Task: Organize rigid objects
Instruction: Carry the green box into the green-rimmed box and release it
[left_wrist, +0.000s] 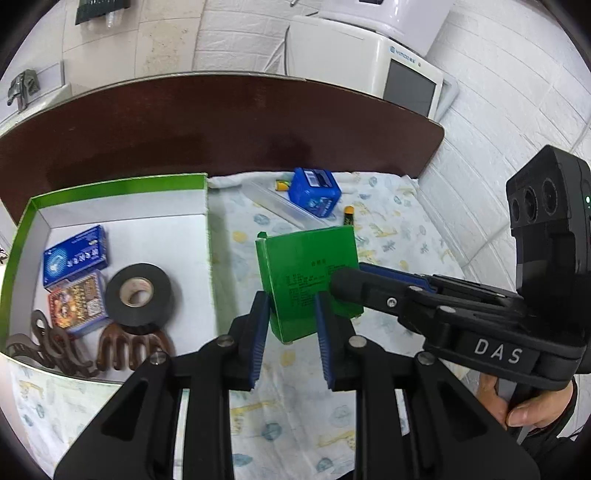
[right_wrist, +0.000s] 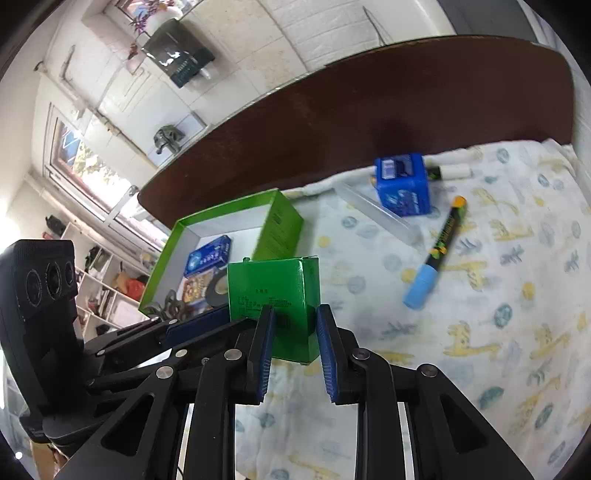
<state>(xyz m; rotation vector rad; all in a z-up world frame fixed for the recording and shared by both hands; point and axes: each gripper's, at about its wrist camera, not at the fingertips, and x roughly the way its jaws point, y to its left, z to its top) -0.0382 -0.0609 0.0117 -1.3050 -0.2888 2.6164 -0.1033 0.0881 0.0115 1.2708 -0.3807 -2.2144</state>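
Observation:
A small green box hangs upright above the patterned cloth, held by both grippers at once. My left gripper is shut on its lower part, one blue pad on each side. My right gripper comes in from the right and is shut on the same box. In the right wrist view the left gripper reaches the box from the left. The open green tray lies to the left of the box.
The tray holds a blue card box, a colourful card box, a black tape roll and brown hair claws. On the cloth lie a blue cube box, a blue-capped marker and a clear tube. A brown headboard bounds the far side.

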